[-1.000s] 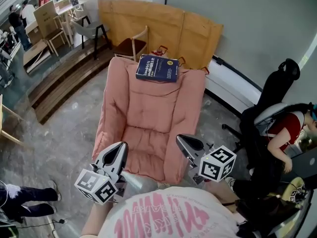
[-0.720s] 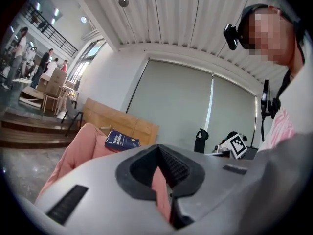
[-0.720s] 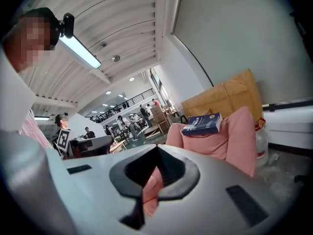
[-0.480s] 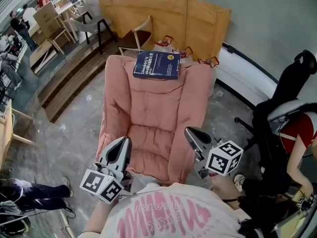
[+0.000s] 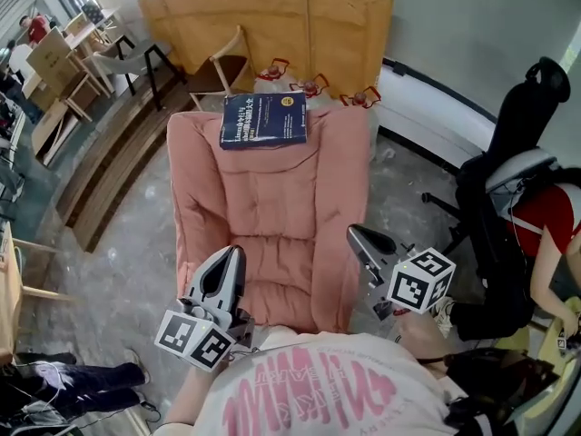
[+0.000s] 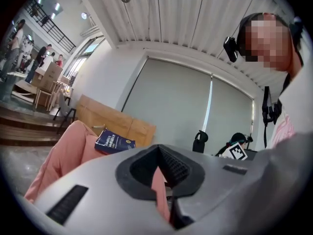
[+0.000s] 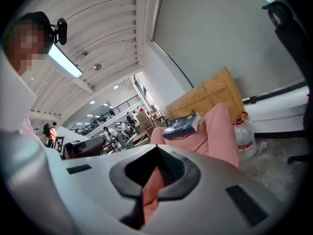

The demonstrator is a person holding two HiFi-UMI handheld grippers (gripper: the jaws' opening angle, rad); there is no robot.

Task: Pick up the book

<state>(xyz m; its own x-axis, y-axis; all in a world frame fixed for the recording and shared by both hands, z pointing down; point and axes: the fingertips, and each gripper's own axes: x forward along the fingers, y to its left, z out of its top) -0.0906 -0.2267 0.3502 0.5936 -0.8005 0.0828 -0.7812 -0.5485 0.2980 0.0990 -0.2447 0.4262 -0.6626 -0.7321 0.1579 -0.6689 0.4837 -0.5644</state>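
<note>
A dark blue book [image 5: 262,119] lies flat on top of the backrest of a pink padded armchair [image 5: 263,216]. The same book [image 6: 114,143] shows far off in the left gripper view, and the book [image 7: 181,125] rests on the pink chair top in the right gripper view. My left gripper [image 5: 227,260] hovers over the chair's near left corner, shut and holding nothing. My right gripper [image 5: 359,237] hangs at the chair's near right edge, also shut and holding nothing. Both are well short of the book.
Cardboard sheets [image 5: 272,25] lean on the wall behind the chair, with a wooden chair [image 5: 221,66] and plastic bags [image 5: 313,84] beside them. A black office chair [image 5: 508,180] and a seated person [image 5: 554,243] are at the right. Wooden steps [image 5: 100,162] lie left.
Both grippers have moved forward toward the armchair, and the view has shifted so the chair and book sit more to the left. Both stayed shut.
</note>
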